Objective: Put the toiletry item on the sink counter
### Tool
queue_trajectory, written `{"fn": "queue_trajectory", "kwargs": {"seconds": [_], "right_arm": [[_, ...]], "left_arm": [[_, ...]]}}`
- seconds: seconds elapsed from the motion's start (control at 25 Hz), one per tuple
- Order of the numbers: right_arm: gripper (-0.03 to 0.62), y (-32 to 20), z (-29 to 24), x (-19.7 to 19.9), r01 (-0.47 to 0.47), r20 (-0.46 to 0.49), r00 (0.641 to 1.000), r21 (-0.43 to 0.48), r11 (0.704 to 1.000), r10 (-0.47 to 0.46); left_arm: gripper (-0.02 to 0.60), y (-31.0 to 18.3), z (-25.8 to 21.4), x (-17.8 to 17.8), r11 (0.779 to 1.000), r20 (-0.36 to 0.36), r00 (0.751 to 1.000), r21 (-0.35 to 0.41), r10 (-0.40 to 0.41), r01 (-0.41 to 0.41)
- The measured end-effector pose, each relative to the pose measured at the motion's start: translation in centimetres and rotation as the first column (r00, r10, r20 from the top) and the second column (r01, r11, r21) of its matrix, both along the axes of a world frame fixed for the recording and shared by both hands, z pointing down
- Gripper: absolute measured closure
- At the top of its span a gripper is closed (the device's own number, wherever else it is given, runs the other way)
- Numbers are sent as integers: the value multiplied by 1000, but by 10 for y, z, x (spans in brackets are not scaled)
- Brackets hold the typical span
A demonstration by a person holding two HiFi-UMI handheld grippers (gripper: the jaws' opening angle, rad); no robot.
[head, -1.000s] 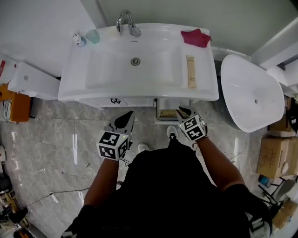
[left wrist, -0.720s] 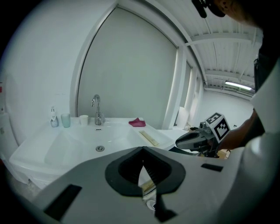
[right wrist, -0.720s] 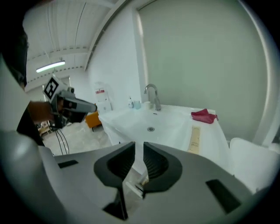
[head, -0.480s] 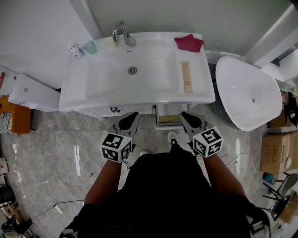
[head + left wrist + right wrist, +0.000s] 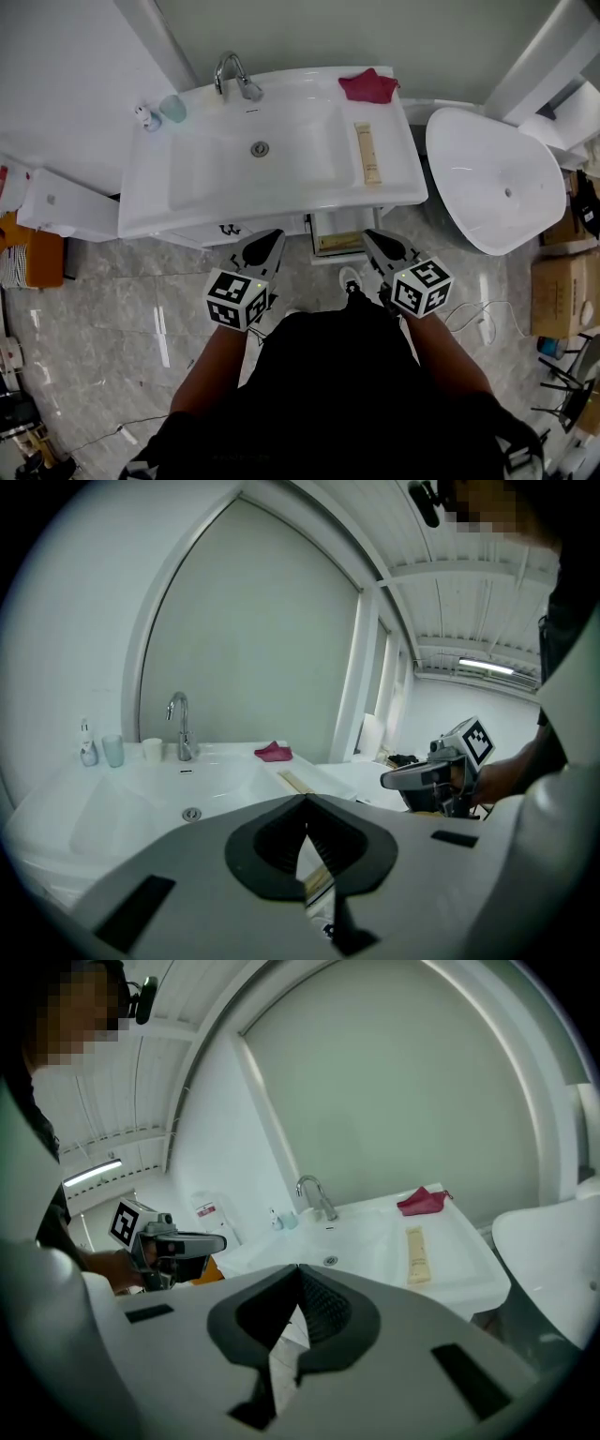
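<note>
A beige toiletry tube [image 5: 367, 153] lies flat on the right side of the white sink counter [image 5: 398, 183], below a red cloth [image 5: 367, 85]; it also shows in the left gripper view [image 5: 298, 782] and the right gripper view [image 5: 416, 1253]. Both grippers hover over the floor in front of the cabinet, apart from the tube. My left gripper [image 5: 262, 246] is shut and empty. My right gripper [image 5: 378, 242] is closing, its tips meeting with nothing between them. Each gripper shows in the other's view: the right gripper [image 5: 386, 780] and the left gripper [image 5: 221, 1241].
A faucet [image 5: 232, 73], a pale cup [image 5: 172, 108] and a small bottle [image 5: 145, 117] stand at the back of the sink. A drawer [image 5: 337, 241] under the counter stands open. A white tub [image 5: 487, 183] is at the right, cardboard boxes [image 5: 562, 295] beyond it.
My right gripper has drawn back from the open drawer toward the person and its jaws have closed. The left gripper has barely shifted. The tube stays on the counter.
</note>
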State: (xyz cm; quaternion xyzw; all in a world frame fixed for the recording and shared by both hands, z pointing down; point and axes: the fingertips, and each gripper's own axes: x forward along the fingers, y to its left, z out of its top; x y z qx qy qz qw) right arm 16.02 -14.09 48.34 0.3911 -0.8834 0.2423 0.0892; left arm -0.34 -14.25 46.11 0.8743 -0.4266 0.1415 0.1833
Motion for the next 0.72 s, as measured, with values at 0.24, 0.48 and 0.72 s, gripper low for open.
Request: {"fn": "queue_trajectory", "kwargs": {"seconds": [0.24, 0.48, 0.72], "right_arm": [[589, 7, 2, 3, -2, -19, 1000, 6, 1000, 2], [589, 3, 4, 7, 0, -25, 1000, 8, 1000, 0], [589, -15, 10, 16, 10, -98, 995, 28, 1000, -7]], "left_arm": [[577, 0, 1, 7, 1000, 11, 1000, -3, 17, -17], [577, -2, -1, 11, 1000, 18, 1000, 2, 16, -16], [577, -5, 7, 12, 1000, 47, 999, -10, -1, 1]]}}
